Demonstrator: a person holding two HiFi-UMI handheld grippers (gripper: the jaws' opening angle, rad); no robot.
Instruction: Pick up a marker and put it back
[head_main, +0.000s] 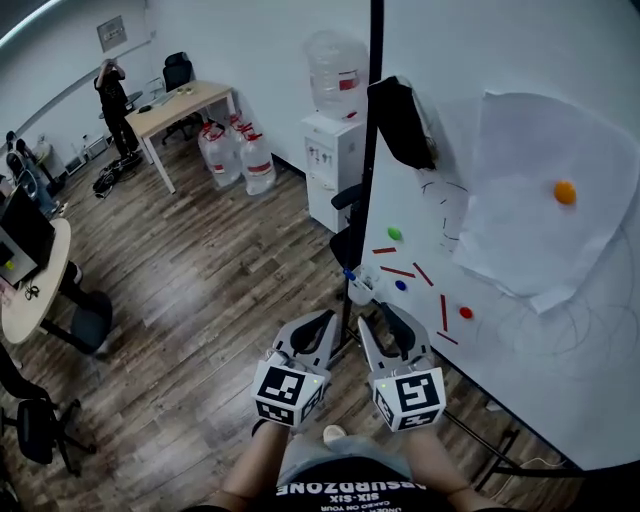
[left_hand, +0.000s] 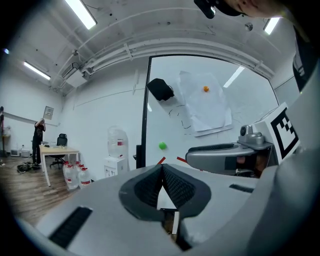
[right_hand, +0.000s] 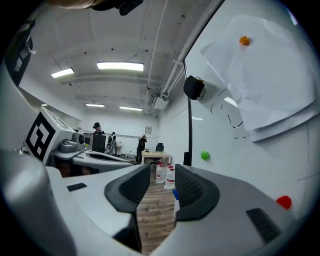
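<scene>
Right side: whiteboard (head_main: 560, 370). On its upper part: paper sheet (head_main: 520, 230), with a magnet (head_main: 565, 192) on it. Beyond the whiteboard's left edge, against the wall: water dispenser (head_main: 335, 150). Left of that, on the floor: water jugs (head_main: 240, 155). Farther left: desk (head_main: 180, 105), person (head_main: 112, 100) beside it. At the whiteboard's left edge: marker (head_main: 352, 280), just ahead of left gripper (head_main: 322, 322) and right gripper (head_main: 385, 315), side by side.
</scene>
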